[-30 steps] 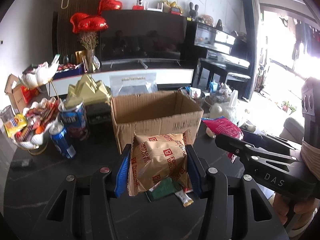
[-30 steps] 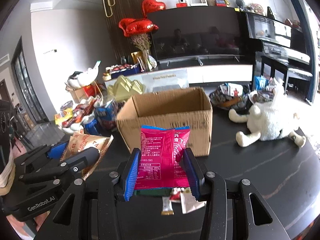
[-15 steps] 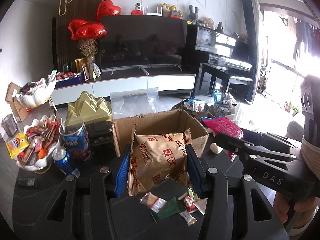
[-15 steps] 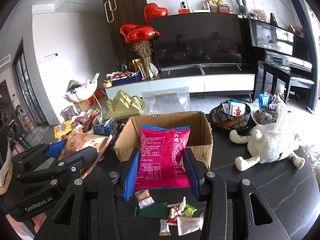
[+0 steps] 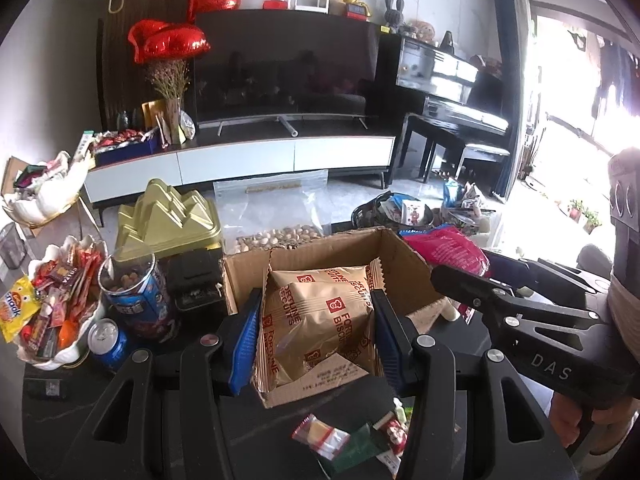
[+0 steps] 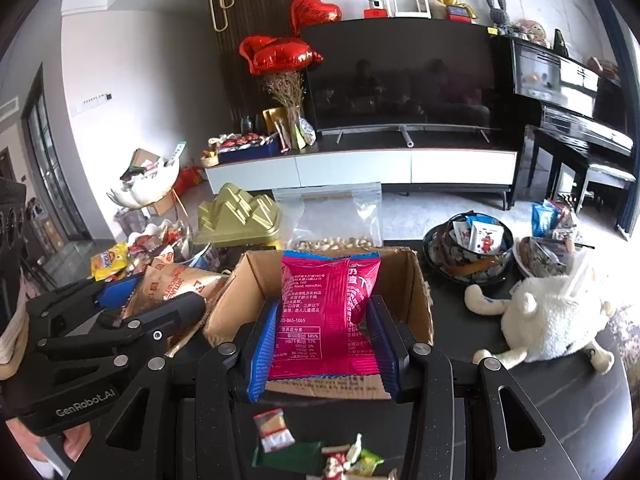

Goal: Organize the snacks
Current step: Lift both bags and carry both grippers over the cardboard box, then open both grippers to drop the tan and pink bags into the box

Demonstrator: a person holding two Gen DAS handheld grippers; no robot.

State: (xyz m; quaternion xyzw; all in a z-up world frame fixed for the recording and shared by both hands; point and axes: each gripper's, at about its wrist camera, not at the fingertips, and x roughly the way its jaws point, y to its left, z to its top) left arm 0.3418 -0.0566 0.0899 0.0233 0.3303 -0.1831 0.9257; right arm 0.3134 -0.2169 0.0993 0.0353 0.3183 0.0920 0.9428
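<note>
Directly ahead of and below both loads sits the open cardboard box (image 6: 332,300), the right hand-held gripper (image 6: 322,344) clenched on the pink snack packet (image 6: 328,312) over its mouth, the left hand-held gripper (image 5: 316,336) grasping the gold biscuit bag (image 5: 320,320) just beside it.

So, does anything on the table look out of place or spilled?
Yes: a few small wrapped candies and a green packet lie loose on the dark table just in front of the cardboard box, outside any bowl.
</note>
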